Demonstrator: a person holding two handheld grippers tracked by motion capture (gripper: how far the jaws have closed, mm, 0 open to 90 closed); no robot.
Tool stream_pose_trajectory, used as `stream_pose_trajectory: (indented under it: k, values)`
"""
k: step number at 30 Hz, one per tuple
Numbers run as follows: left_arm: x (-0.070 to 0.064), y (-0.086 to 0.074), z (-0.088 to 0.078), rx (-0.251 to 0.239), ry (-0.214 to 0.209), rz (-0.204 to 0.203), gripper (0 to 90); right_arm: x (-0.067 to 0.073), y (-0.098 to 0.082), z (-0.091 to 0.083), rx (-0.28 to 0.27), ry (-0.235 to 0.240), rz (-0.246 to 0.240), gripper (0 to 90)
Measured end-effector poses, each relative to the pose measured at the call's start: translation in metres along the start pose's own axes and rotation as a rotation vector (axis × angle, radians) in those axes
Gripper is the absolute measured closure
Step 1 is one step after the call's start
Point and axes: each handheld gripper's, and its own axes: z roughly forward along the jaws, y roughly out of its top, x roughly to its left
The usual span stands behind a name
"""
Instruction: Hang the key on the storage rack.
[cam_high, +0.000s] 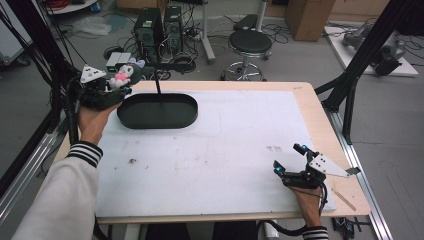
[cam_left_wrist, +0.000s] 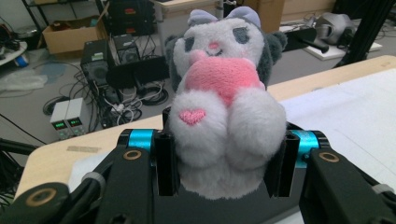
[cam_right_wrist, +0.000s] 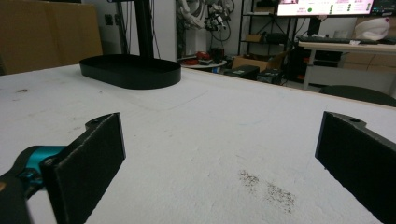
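Near right, the right gripper (cam_high: 289, 159) rests on the counter (cam_high: 225, 150), jaws wide apart and holding nothing; best left parked there. At the far left, the left gripper (cam_high: 121, 86) is clamped on the plush toy (cam_left_wrist: 223, 100), just beside the black oval tray (cam_high: 158, 111). Carry it level over the rim, lower, then release.

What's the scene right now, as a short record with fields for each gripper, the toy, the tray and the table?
left gripper: shut on the plush toy, held up at the table's far left corner
plush toy: grey and white, pink front, upright between the pads, facing the camera
right gripper: open, nothing between the jaws, low over the table's near right
tray: black, oval, nothing in it, far left on the table
table: white mat on a wooden top
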Motion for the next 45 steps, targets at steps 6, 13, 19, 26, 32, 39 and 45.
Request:
stream_pose_trajectory:
  k: [6, 13, 19, 26, 32, 39, 45]
  values:
    - [-0.002, 0.006, 0.004, 0.005, 0.010, 0.009, 55.9, -0.001, 0.000, -0.001, -0.009, 0.002, 0.004, 0.4]
    - [-0.006, 0.014, 0.010, 0.008, 0.015, 0.021, 55.9, -0.001, 0.000, -0.001, -0.009, 0.003, 0.001, 0.4]
    - [-0.007, 0.017, 0.015, 0.013, 0.023, 0.020, 55.9, -0.001, -0.001, -0.002, -0.016, 0.003, 0.009, 0.4]
    - [-0.006, 0.015, 0.018, 0.030, 0.030, 0.015, 55.9, -0.001, -0.001, -0.002, -0.016, 0.004, 0.010, 0.4]
    - [-0.004, 0.013, 0.021, 0.040, 0.043, 0.015, 55.9, -0.001, -0.001, -0.002, -0.016, 0.003, 0.012, 0.5]
    - [0.000, 0.011, 0.026, 0.039, 0.055, 0.000, 55.9, -0.001, -0.001, -0.002, -0.018, 0.003, 0.013, 0.4]
    - [0.003, 0.008, 0.033, 0.052, 0.070, 0.000, 55.9, -0.001, -0.001, -0.002, -0.021, 0.001, 0.015, 0.4]
